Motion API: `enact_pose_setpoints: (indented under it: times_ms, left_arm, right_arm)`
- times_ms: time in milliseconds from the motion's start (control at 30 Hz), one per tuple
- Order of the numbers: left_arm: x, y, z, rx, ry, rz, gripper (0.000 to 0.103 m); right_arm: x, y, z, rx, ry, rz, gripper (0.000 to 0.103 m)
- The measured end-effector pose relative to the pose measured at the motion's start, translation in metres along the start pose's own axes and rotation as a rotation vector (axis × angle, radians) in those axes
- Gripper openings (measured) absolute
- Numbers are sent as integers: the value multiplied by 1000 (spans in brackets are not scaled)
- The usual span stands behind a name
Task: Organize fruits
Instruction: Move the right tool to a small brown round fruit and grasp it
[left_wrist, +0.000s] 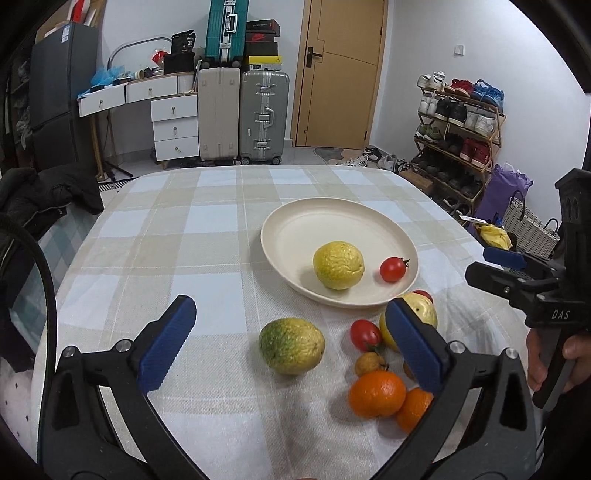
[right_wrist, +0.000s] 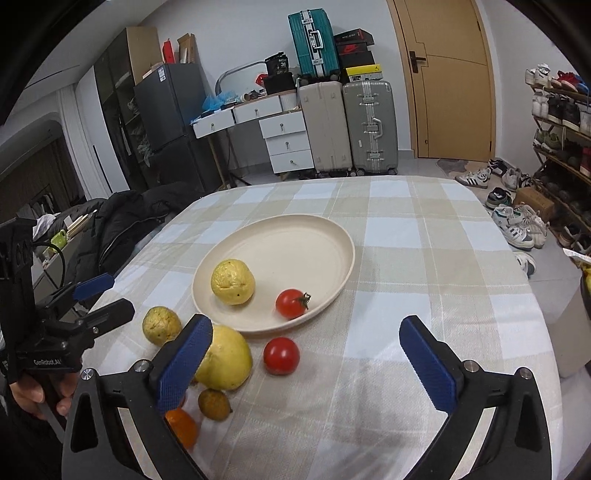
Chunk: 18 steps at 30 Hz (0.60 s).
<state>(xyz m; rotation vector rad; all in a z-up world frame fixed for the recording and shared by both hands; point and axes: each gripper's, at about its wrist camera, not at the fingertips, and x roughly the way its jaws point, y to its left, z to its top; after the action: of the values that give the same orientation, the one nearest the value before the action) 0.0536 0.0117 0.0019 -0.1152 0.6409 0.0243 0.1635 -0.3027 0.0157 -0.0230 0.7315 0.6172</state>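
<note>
Both your left gripper (left_wrist: 291, 343) and right gripper (right_wrist: 306, 354) gape empty, lower frame; plate (left_wrist: 280, 221) holds two fruits; next, pick the green-yellow fruit (left_wrist: 291, 346).

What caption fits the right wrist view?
Open right gripper above a checked tablecloth; plate holds a yellow fruit and a tomato.

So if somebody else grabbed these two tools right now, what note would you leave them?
Left hand-held gripper: open, empty, above the table.
Right hand-held gripper: open, empty.
Done: one yellow citrus fruit and one cherry tomato lie on the cream plate.
Left on the checked tablecloth, near the plate's front rim: a green-yellow citrus fruit, a pale yellow fruit, two tomatoes, two oranges, and a small brownish fruit.
Next: probably move these onto the plate one at a time.
</note>
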Motion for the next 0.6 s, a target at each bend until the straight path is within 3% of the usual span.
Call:
enact_pose_setpoints:
  times_ms: [600]
  left_arm:
    - [7, 10, -14, -36, 72, -9, 103]
  right_arm:
    - [10, 25, -33, -57, 127, 27, 103]
